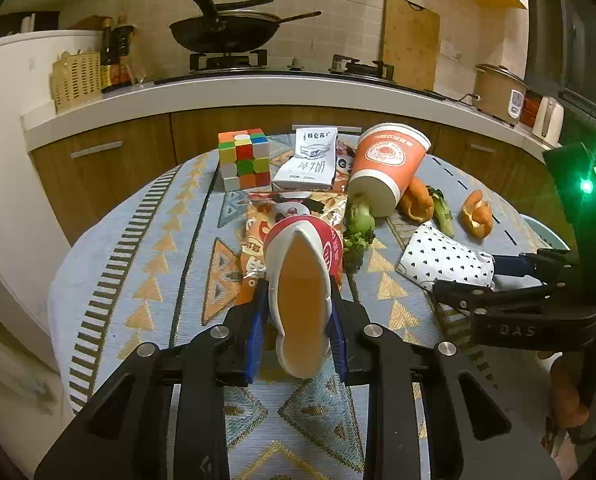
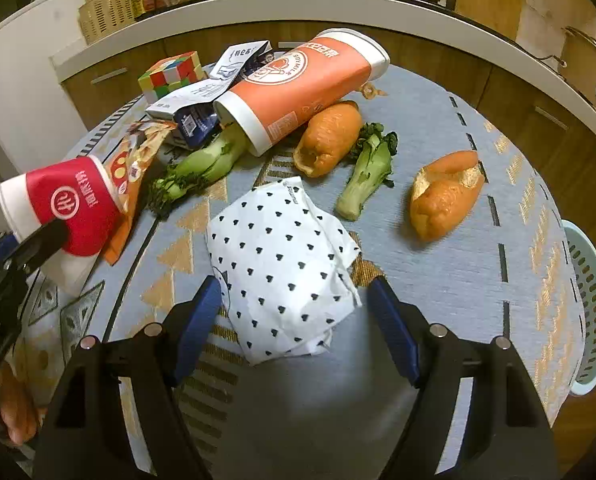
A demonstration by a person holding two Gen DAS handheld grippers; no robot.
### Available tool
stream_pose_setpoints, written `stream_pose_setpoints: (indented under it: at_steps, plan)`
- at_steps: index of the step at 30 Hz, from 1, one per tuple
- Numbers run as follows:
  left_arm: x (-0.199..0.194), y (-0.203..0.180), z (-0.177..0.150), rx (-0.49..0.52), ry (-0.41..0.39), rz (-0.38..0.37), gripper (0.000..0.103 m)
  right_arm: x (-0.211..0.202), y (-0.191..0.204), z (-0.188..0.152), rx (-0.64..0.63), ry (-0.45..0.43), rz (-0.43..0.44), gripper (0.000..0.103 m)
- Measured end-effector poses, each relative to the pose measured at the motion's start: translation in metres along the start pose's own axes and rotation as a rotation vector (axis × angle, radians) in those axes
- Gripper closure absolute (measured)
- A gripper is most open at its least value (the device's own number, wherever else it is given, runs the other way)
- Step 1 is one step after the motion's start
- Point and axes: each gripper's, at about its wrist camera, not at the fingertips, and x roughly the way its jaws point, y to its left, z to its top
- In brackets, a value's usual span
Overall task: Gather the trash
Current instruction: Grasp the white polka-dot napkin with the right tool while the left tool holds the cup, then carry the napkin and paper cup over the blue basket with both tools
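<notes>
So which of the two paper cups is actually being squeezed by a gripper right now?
The red cup, pinched flat at its rim by the left gripper. The taller orange cup lies untouched on the table among the vegetable scraps.

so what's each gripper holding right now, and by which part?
Left gripper is shut on the red paper cup, squeezing its rim end flat. Right gripper is open, straddling the heart-print wrapper, holding nothing.

A woven, matt blue-and-gold patterned cloth (image 2: 450, 240) covers the counter. The red-and-white paper cup (image 1: 298, 280) looks smooth and slightly glossy, pinched flat. The heart-dotted white paper wrapper (image 2: 285, 264) is crumpled and matt. The orange snack packet (image 1: 257, 232) shines like foil. The pale blue perforated basket (image 2: 590, 304) is smooth plastic.
</notes>
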Motion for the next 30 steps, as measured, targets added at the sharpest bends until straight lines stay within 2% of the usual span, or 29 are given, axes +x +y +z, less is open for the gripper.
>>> stream_pose_setpoints:
  at_steps: [3, 8, 9, 10, 12, 16, 22, 25, 30]
  plan:
    - [0.0, 0.002, 0.0, -0.012, 0.004, -0.01, 0.077, 0.0, 0.007, -0.001, -0.024, -0.003, -0.014, 0.031]
    - [0.0, 0.004, -0.001, -0.022, 0.004, -0.013, 0.077, -0.002, 0.004, 0.001, 0.028, -0.006, 0.036, 0.033]
    - [-0.001, 0.004, -0.001, -0.022, 0.002, -0.012, 0.077, -0.002, 0.004, 0.001, 0.032, -0.005, 0.032, 0.044]
    - [-0.001, 0.004, -0.001, -0.022, 0.001, -0.011, 0.077, -0.002, 0.005, 0.001, 0.028, -0.007, 0.02, 0.048]
    - [-0.001, 0.003, -0.001, -0.024, -0.002, -0.008, 0.077, -0.006, 0.007, 0.0, 0.024, -0.017, 0.051, 0.072]
    - [-0.006, 0.006, 0.0, -0.045, -0.015, -0.009, 0.077, -0.014, 0.012, -0.002, 0.021, -0.048, 0.059, 0.089]
    - [-0.029, 0.003, 0.013, -0.058, -0.081, -0.049, 0.078, -0.049, 0.004, -0.003, 0.048, -0.136, 0.066, 0.09]
    - [-0.036, -0.005, 0.024, -0.058, -0.102, -0.124, 0.077, -0.071, -0.009, -0.002, 0.071, -0.185, 0.063, 0.09]
    - [-0.034, -0.031, 0.045, -0.031, -0.12, -0.182, 0.077, -0.1, -0.038, 0.0, 0.109, -0.24, 0.002, 0.09]
